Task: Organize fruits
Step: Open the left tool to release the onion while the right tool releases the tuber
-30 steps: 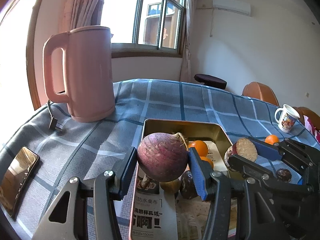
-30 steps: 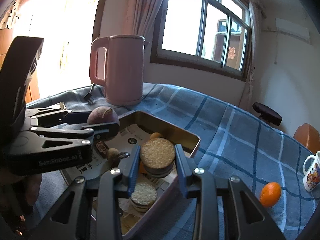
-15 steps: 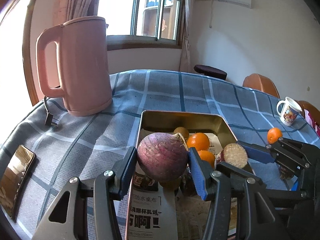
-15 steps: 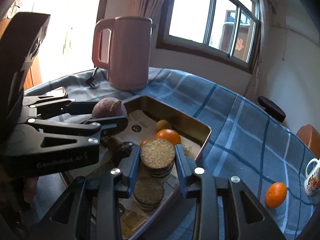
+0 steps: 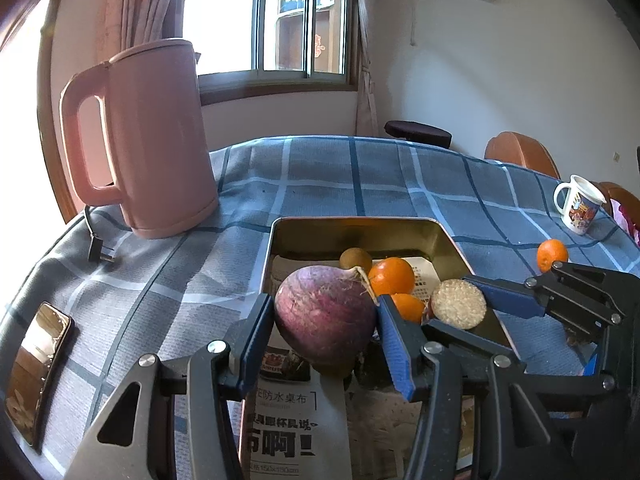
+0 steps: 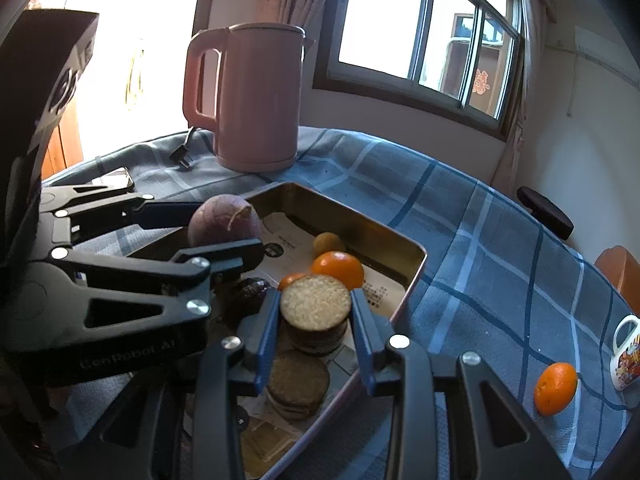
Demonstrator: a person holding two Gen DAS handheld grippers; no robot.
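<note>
1. Left hand-held gripper: pinching a purple turnip between blue pads, held above the near end of the metal tray.
2. Right hand-held gripper: clamped on a cut sweet-potato chunk, pale face up, over the tray's near half.
3. Inside the tray, on printed paper lining: two oranges touching, a small brown fruit at 12 o'clock, a dark fruit near the turnip, another sweet-potato slice at 6 o'clock.
4. On the bench's blue plaid cloth: loose orange at 3 o'clock of the tray, just beside a printed mug.
5. Pink kettle at 10 o'clock, phone at 8 o'clock.
</note>
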